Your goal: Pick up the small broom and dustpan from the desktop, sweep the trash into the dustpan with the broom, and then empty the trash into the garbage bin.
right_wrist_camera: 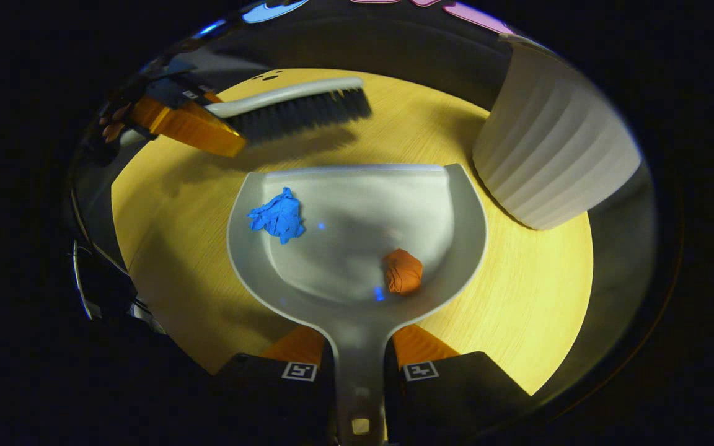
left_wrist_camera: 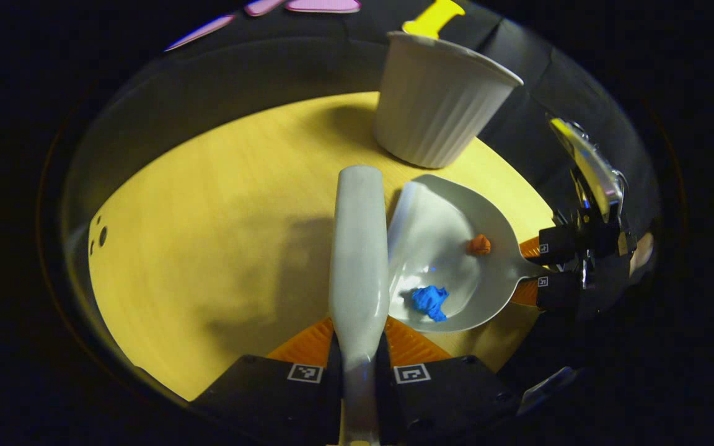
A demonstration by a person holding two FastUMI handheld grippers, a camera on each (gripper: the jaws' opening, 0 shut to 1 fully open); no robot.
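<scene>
left gripper [left_wrist_camera: 357,347] clamps broom [left_wrist_camera: 358,248] | right gripper [right_wrist_camera: 357,353] clamps dustpan [right_wrist_camera: 357,248] (blue wad [right_wrist_camera: 278,215], orange wad [right_wrist_camera: 403,271] inside)

- left gripper view: rides the left gripper [left_wrist_camera: 357,365], looks down along its fingers and the broom [left_wrist_camera: 358,248] held between them, close above the tabletop [left_wrist_camera: 208,217]; bin [left_wrist_camera: 437,99] at far edge.
- right gripper view: rides the right gripper [right_wrist_camera: 360,371], looks forward and down over the dustpan [right_wrist_camera: 357,248], close up.
- shared: dustpan [left_wrist_camera: 450,260], blue scrap [right_wrist_camera: 278,215], orange scrap [right_wrist_camera: 403,271], bin [right_wrist_camera: 549,142], broom [right_wrist_camera: 295,108]; each view catches the other gripper farther off.
</scene>
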